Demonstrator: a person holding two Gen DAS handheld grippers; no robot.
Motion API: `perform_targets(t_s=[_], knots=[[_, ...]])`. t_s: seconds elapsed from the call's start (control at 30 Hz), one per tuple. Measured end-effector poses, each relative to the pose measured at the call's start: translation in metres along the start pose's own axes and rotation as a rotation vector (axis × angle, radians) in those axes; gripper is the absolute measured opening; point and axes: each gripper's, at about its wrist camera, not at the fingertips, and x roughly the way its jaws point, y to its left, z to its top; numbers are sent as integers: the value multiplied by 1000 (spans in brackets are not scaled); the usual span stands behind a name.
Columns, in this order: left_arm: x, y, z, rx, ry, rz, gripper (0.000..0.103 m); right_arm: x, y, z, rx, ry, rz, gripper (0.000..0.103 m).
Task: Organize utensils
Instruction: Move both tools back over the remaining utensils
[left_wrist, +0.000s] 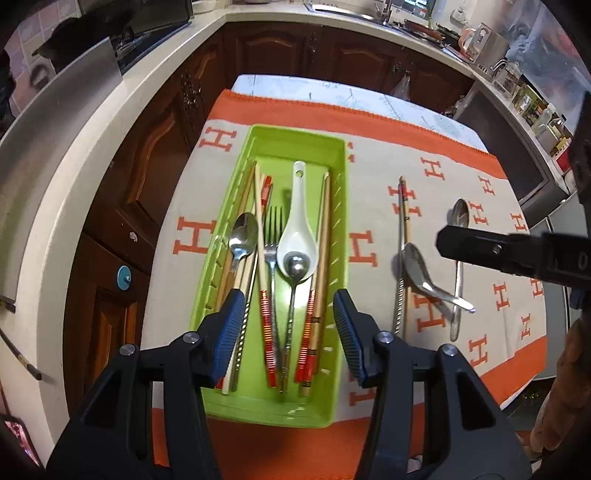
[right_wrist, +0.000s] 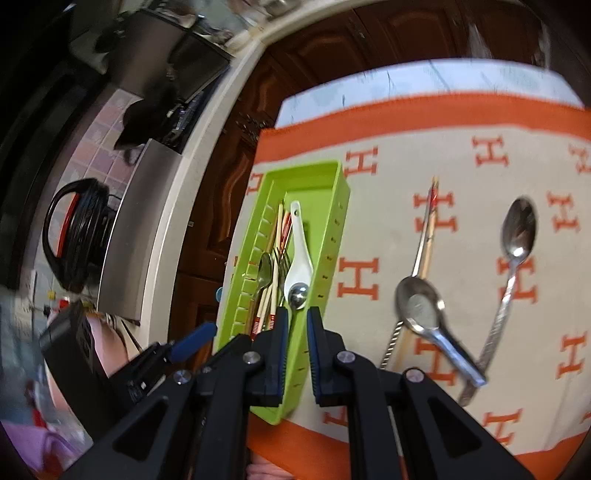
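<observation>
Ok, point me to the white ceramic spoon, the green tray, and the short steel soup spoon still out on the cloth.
white ceramic spoon (left_wrist: 297, 248): left wrist view, on its bowl.
green tray (left_wrist: 341, 236): left wrist view, on its right wall.
steel soup spoon (right_wrist: 419, 304): right wrist view, on its bowl.

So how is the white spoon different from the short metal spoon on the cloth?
The white spoon lies in the green tray; the short metal spoon lies out on the cloth. The white one is matte, the metal one shiny. The white one holds another spoon's bowl; the metal one is empty. Both have deep bowls.
</observation>
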Motion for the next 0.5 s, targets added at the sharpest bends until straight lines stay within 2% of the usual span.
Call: perform_targets(t_s=[0.3, 0.5], knots=[[-35, -37, 5, 25, -70, -36, 47, -55, 0, -13, -173, -130, -126, 10], [-52, -64, 7, 60, -103, -61, 47, -82, -17, -19, -203, -165, -198, 10]])
